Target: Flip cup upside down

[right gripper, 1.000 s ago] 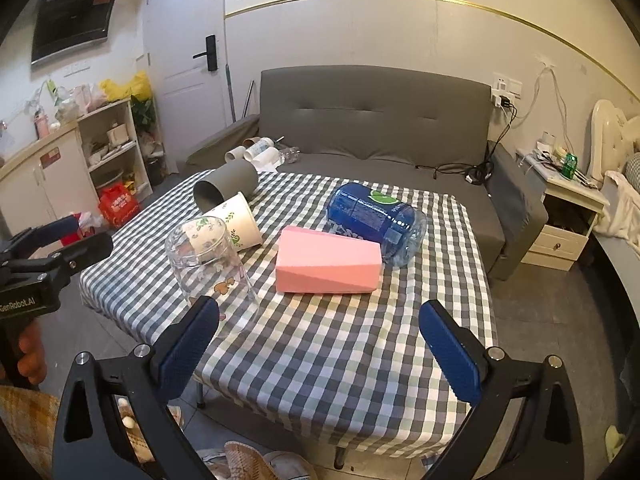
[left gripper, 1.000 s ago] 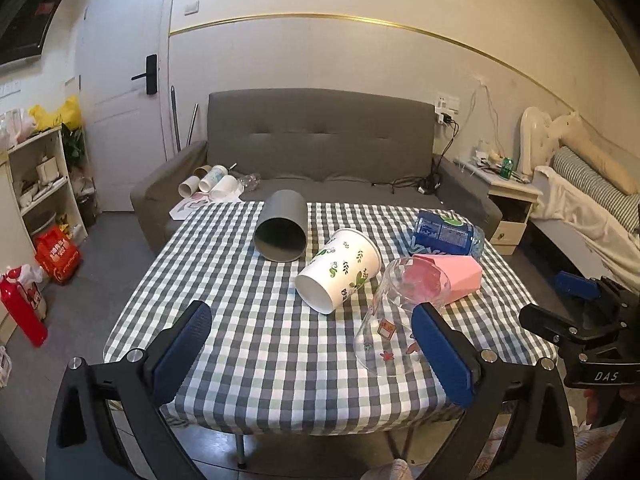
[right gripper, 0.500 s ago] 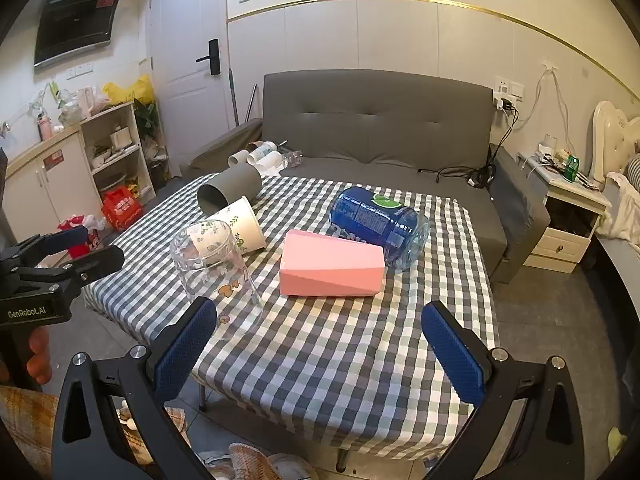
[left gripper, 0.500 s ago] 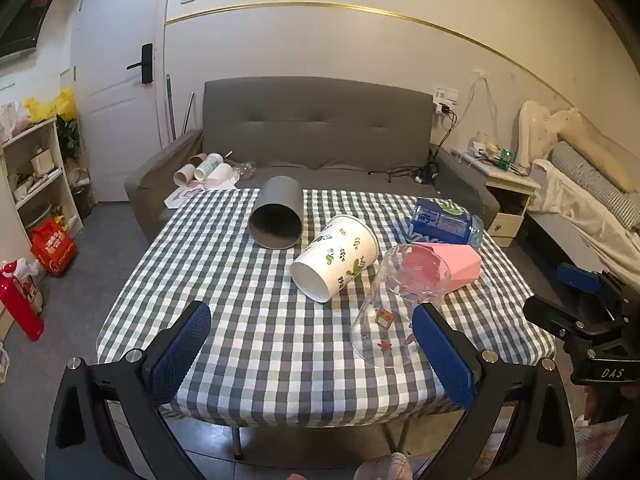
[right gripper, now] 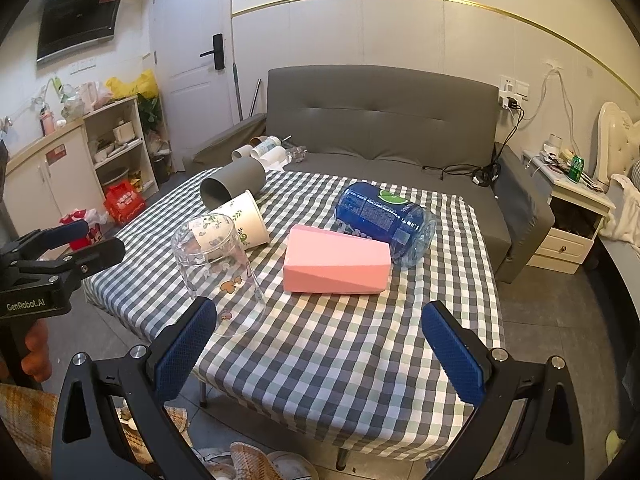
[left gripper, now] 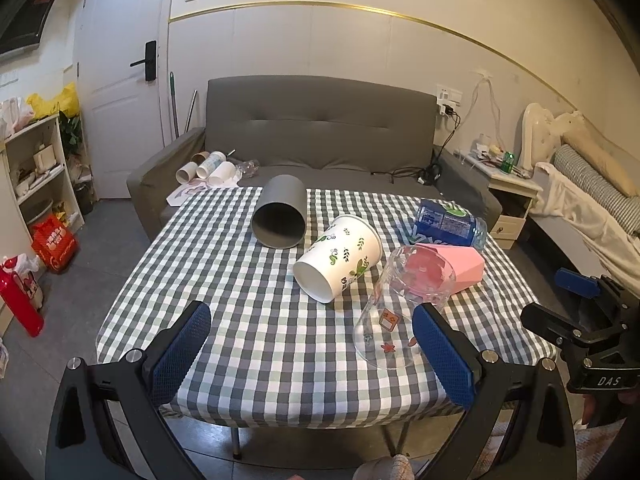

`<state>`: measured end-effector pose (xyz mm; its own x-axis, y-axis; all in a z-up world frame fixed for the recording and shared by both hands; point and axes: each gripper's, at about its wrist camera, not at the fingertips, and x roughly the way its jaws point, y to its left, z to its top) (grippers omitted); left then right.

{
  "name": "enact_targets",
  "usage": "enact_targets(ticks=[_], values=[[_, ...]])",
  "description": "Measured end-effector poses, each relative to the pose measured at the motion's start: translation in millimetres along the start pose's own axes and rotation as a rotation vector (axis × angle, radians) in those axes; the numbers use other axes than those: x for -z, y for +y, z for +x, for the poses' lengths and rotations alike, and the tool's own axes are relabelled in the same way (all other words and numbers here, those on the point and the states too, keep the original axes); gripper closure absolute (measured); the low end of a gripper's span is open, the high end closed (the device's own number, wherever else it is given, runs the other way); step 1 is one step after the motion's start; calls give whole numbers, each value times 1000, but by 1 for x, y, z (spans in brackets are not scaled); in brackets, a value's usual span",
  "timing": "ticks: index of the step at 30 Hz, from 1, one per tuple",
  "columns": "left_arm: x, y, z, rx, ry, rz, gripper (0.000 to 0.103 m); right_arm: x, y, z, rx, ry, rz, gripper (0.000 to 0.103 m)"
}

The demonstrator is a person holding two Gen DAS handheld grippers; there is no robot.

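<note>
The left tongs (left gripper: 312, 346) are spread wide and released, blue textured pads gripping nothing, hovering off the near edge of the surface (left gripper: 256, 320). The right tongs (right gripper: 320, 344) gape just as wide, empty, off the near right corner.

A clear cup (left gripper: 400, 312) with small printed cartoons stands mouth-down near the near edge, toward the right corner in the left view. Just behind it lies a faceted matte pink box (right gripper: 336, 262) on its side. A white paper cup (left gripper: 338, 258) with leaf print and a smooth grey cylinder (left gripper: 280, 216) lie tipped over toward the middle. A blue-labelled plastic bottle (right gripper: 384, 224) lies touching the box. The surface wears a grey-white checked cloth.
</note>
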<state>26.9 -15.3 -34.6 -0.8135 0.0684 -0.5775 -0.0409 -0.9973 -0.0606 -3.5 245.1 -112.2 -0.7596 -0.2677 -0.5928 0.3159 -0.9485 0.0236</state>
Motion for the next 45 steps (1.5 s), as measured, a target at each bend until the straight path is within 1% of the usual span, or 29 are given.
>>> enact_targets(ticks=[45], values=[[-1,1,-4,-17,-10,3,0,1,6,-1,-5,4,-21,0]])
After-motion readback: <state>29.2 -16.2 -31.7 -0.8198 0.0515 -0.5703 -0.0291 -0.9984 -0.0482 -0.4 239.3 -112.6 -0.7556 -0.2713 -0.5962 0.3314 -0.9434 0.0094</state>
